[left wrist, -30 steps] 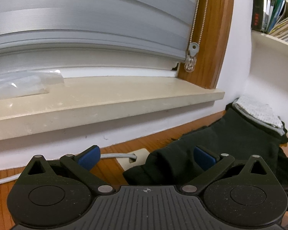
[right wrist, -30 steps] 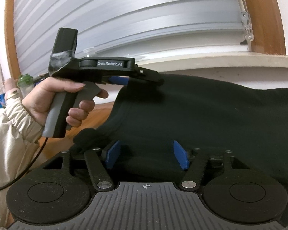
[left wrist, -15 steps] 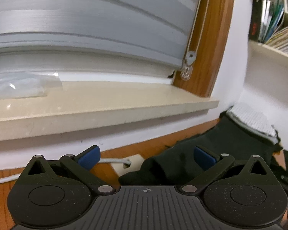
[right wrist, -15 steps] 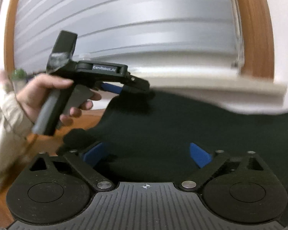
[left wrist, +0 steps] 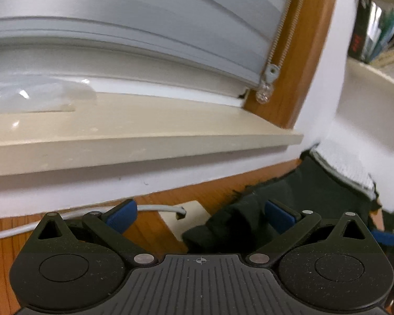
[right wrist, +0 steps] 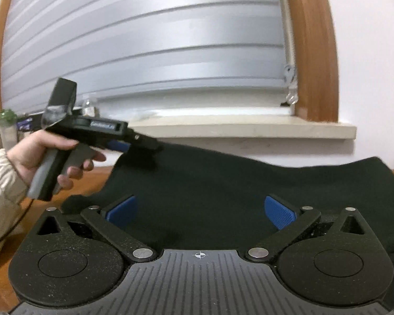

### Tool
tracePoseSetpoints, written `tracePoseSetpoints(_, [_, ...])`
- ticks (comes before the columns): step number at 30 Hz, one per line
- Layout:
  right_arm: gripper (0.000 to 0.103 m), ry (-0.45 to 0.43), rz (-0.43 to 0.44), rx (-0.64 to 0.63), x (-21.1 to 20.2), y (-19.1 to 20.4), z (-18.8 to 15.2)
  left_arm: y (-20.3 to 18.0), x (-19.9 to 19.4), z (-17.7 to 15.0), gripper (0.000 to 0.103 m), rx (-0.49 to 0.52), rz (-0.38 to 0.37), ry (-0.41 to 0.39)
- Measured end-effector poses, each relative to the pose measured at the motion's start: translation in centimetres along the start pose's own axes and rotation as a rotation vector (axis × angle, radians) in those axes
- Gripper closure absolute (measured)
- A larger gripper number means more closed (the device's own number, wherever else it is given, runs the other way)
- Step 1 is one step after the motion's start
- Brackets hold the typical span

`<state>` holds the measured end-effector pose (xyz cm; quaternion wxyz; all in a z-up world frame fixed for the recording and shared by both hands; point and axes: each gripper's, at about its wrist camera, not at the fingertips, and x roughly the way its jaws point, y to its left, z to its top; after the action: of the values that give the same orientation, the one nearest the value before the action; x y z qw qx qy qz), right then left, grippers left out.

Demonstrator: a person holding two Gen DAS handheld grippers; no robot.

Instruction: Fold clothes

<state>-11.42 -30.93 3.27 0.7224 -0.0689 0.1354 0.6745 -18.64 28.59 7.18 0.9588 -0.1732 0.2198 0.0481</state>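
The black garment [right wrist: 223, 197] lies on the wooden table below the windowsill [right wrist: 249, 131]. Both the left gripper [left wrist: 201, 211] and the right gripper [right wrist: 201, 211] gape empty (nothing pinched); I'd regrasp corners evenly before folding.

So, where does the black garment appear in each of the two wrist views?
Left wrist: black garment lies at the lower right, on the wooden table, under the right fingertip.
Right wrist: it fills the lower middle and right, between the open fingers.
Shared landmark: the beige window sill.
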Motion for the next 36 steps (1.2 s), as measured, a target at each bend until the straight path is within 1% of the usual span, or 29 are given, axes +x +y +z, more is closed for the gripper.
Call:
tracePoseSetpoints(1, [0.003,0.014,0.024,-0.016,-0.1,0.3,0.1,0.3,0.0,0.1,0.000,-0.013,-0.006,-0.002])
tracePoseSetpoints(4, [0.016,0.049,0.071,-0.105,-0.5,2.0,0.3,1.0,0.2,0.1,0.000,-0.040,-0.034,-0.004])
tracePoseSetpoints(6, [0.041,0.080,0.108,-0.156,-0.8,3.2,0.2,1.4,0.3,0.1,0.000,-0.058,-0.043,0.002])
tracePoseSetpoints(8, [0.054,0.119,0.150,-0.181,-0.7,4.1,0.1,1.7,0.2,-0.1,0.000,-0.070,-0.050,0.006])
tracePoseSetpoints(10, [0.059,0.134,0.173,-0.201,-0.7,5.0,0.0,1.7,0.2,-0.1,0.000,-0.075,-0.048,0.006])
tracePoseSetpoints(11, [0.064,0.131,0.179,-0.204,-0.7,5.3,0.0,1.7,0.2,-0.1,0.000,-0.077,-0.047,0.006])
tracePoseSetpoints(12, [0.064,0.124,0.182,-0.198,-0.7,5.6,0.2,1.7,0.3,-0.1,0.000,-0.079,-0.045,0.006])
tracePoseSetpoints(13, [0.065,0.112,0.187,-0.180,-0.6,5.7,0.5,1.7,0.3,-0.1,0.000,-0.081,-0.044,0.006])
tracePoseSetpoints(15, [0.071,0.089,0.194,-0.141,-0.3,5.7,0.9,1.7,0.3,-0.1,0.000,-0.077,-0.045,0.006])
tracePoseSetpoints(16, [0.074,0.093,0.205,-0.130,0.0,6.0,0.8,1.6,0.3,-0.1,0.000,-0.074,-0.045,0.007])
tracePoseSetpoints(17, [0.083,0.110,0.226,-0.130,0.3,6.4,0.6,1.6,0.3,-0.1,0.000,-0.071,-0.043,0.009])
tracePoseSetpoints(18, [0.088,0.124,0.239,-0.142,0.5,7.0,0.1,1.5,0.4,-0.2,0.000,-0.068,-0.040,0.011])
tracePoseSetpoints(20, [0.097,0.130,0.236,-0.192,0.5,8.3,-1.1,1.4,0.5,-0.2,0.000,-0.062,-0.035,0.016])
tracePoseSetpoints(23, [0.097,0.105,0.208,-0.219,0.0,9.0,-1.4,1.3,0.8,-0.3,0.000,-0.054,-0.035,0.032])
tracePoseSetpoints(26, [0.095,0.092,0.209,-0.195,-0.8,8.4,-0.6,1.3,1.0,-0.5,0.000,-0.054,-0.035,0.042])
tracePoseSetpoints(28, [0.095,0.125,0.228,-0.183,-0.7,8.3,-0.7,1.4,1.0,-0.5,0.000,-0.062,-0.042,0.040])
tracePoseSetpoints(31, [0.095,0.124,0.209,-0.250,-0.9,9.1,-1.2,1.5,0.9,-0.5,0.000,-0.070,-0.050,0.040])
tracePoseSetpoints(32, [0.094,0.122,0.210,-0.250,-1.2,9.0,-0.9,1.4,0.9,-0.6,0.000,-0.069,-0.049,0.041])
tracePoseSetpoints(33, [0.086,0.111,0.209,-0.246,-1.6,8.7,-0.6,1.4,0.9,-0.6,0.000,-0.069,-0.050,0.044])
tracePoseSetpoints(34, [0.080,0.099,0.208,-0.242,-2.0,8.5,-0.3,1.4,1.0,-0.6,0.000,-0.070,-0.051,0.048])
tracePoseSetpoints(35, [0.066,0.099,0.210,-0.258,-2.4,8.4,-0.2,1.4,1.1,-0.6,0.000,-0.072,-0.052,0.052])
tracePoseSetpoints(36, [0.054,0.103,0.214,-0.279,-2.7,8.4,0.0,1.5,1.1,-0.7,0.000,-0.073,-0.052,0.056])
